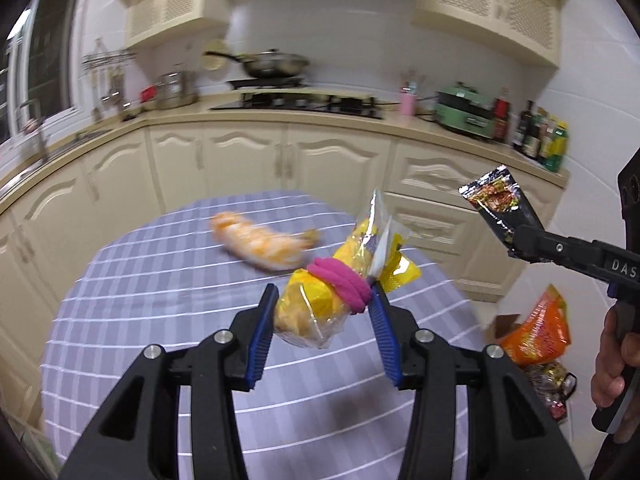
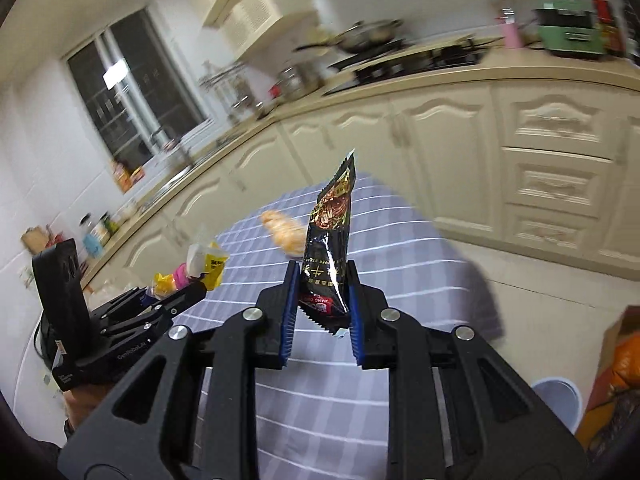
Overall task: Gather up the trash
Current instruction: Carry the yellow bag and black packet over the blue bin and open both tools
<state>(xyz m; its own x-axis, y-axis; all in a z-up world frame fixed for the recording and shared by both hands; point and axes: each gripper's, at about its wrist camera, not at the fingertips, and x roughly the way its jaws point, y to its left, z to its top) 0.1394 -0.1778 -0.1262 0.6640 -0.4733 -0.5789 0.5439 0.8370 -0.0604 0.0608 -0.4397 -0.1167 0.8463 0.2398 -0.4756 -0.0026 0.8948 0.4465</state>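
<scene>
Blurred orange-and-white packet [image 1: 262, 246] lying on the checked tablecloth [image 1: 160, 280], at ten o'clock from the left gripper [image 1: 324, 300]. Left gripper clamped on a yellow snack bag [image 1: 320, 304] bound with a pink band [image 1: 340, 282]. At two o'clock, right gripper [image 2: 323, 280] pinched onto a black snack wrapper [image 2: 326, 248], upright, raised above the table.

Kitchen, white tiled walls [image 1: 348, 28]. Cream wooden base cabinets with carved doors [image 1: 256, 160] curve along beige countertop [image 1: 280, 117]. Cream slatted wall cupboards [image 1: 488, 4] above. Black gas hob [image 1: 304, 102] carries steel wok [image 1: 272, 63]. Dark window [image 2: 136, 92] over what looks like sink, blurred. Round table under lilac cloth with white grid lines [image 1: 160, 300] in foreground. Green electric cooker [image 1: 466, 114] beside dark glass bottles [image 1: 532, 128].
</scene>
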